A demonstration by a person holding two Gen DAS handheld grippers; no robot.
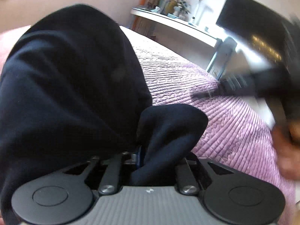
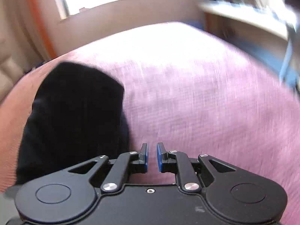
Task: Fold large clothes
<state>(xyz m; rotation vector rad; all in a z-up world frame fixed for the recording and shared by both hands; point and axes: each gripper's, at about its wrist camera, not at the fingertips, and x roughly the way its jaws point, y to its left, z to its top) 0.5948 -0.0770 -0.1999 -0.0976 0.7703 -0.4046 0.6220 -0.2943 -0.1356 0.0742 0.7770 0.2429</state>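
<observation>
A bed covered with a pink quilted bedspread (image 2: 187,97) carried a dark navy garment (image 2: 75,116), which lay bunched toward its left side. The rest of the ribbed spread (image 1: 234,123) was bare, brightly lit near the far edge.

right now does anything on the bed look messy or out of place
Yes. The dark garment is bunched in a heap on the pink bedspread rather than lying flat, and a fold of it sits draped between the left gripper's fingers. The right gripper is slightly open with nothing in it.
</observation>
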